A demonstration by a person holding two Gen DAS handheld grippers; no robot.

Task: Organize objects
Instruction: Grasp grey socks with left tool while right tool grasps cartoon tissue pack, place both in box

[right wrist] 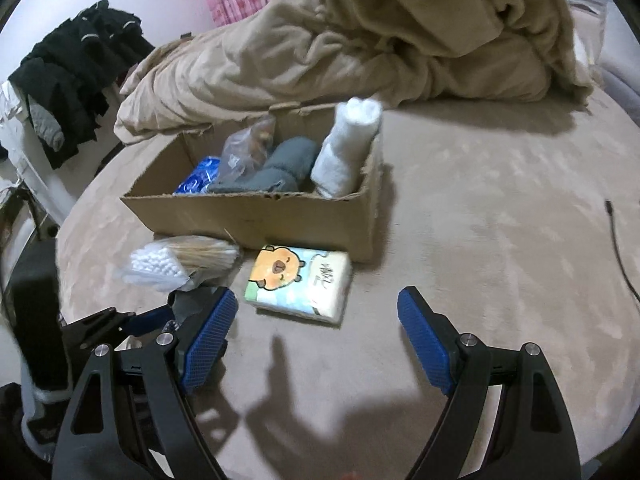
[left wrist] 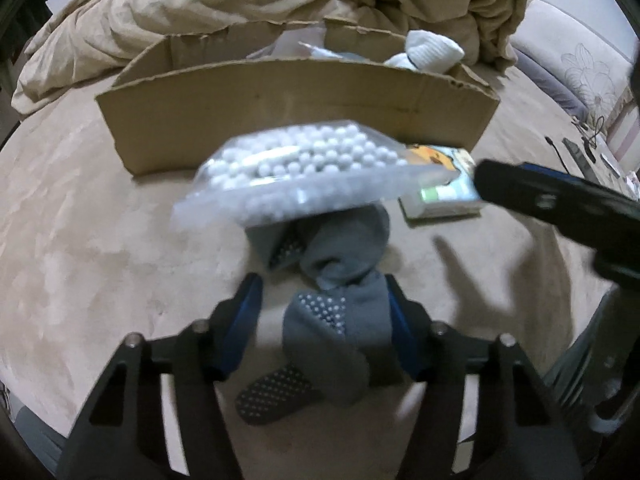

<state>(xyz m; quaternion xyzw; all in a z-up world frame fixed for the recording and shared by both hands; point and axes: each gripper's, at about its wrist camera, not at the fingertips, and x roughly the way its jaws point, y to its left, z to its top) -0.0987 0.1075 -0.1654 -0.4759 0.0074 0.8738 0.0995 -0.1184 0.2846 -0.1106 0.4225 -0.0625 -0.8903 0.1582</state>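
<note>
Judging roughly half done: box (right wrist: pixel 256 216) on the bed (right wrist: pixel 500 208) already held socks and bags, while swab bag (right wrist: pixel 180 262), tissue pack (right wrist: pixel 298 284) and grey socks (left wrist: pixel 340 320) lay outside, left hand-held gripper (left wrist: pixel 320 316) clamped on socks, right hand-held gripper (right wrist: pixel 316 336) open, empty.

tissue pack (right wrist: pixel 298 284) and swab bag (right wrist: pixel 176 262) (touching) front the box (right wrist: pixel 256 220).

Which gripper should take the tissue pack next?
Right, likely. The right gripper is open and empty, with the tissue pack just ahead between its fingers. The left gripper is astride the grey socks.
</note>
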